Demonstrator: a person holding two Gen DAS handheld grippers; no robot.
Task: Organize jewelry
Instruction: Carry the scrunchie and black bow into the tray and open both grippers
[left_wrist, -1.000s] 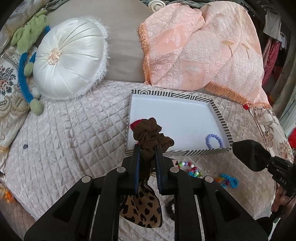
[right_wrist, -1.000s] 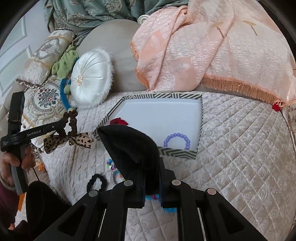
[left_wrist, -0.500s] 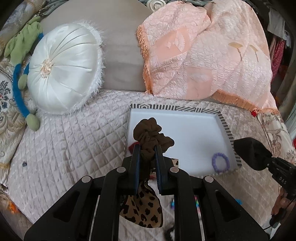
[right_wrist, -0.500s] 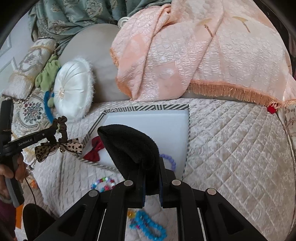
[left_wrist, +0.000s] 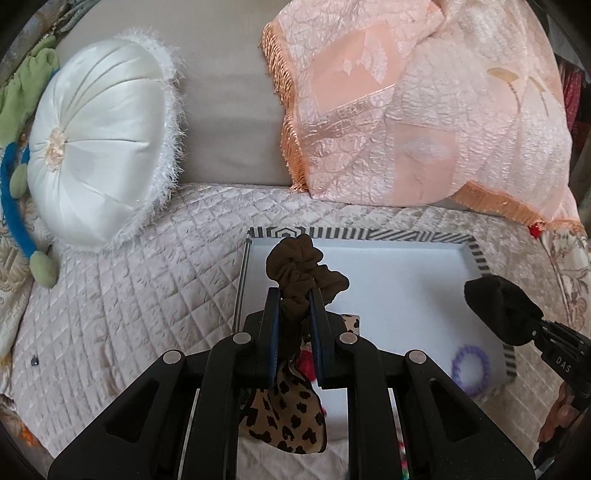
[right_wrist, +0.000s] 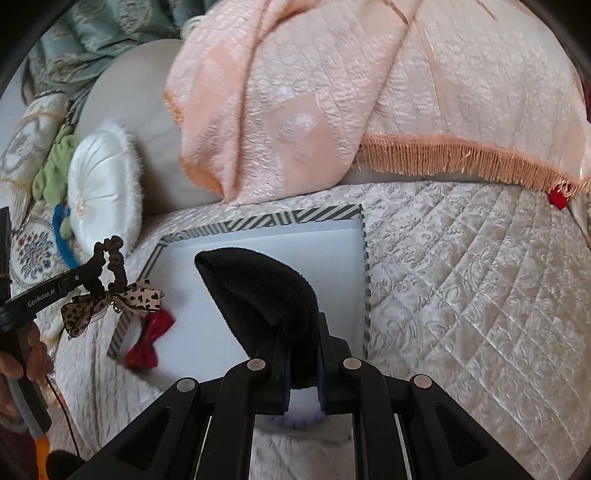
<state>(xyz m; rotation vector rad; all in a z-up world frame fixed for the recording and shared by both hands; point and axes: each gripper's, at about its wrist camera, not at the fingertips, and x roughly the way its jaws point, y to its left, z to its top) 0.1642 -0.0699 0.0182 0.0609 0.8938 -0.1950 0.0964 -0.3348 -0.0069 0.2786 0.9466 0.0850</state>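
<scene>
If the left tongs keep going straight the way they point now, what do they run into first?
Probably the white floor of the striped tray: the left tongs, shut on the brown scrunchie, hang over the tray's near left part. Height above it is unclear; beyond the far rim lies the quilted bedspread.

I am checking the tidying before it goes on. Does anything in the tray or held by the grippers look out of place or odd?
Nothing looks damaged or spilled. The tray holds a red bow and a purple bead bracelet. The left gripper grips a brown scrunchie with a leopard bow; the right gripper grips a black cloth piece.
</scene>
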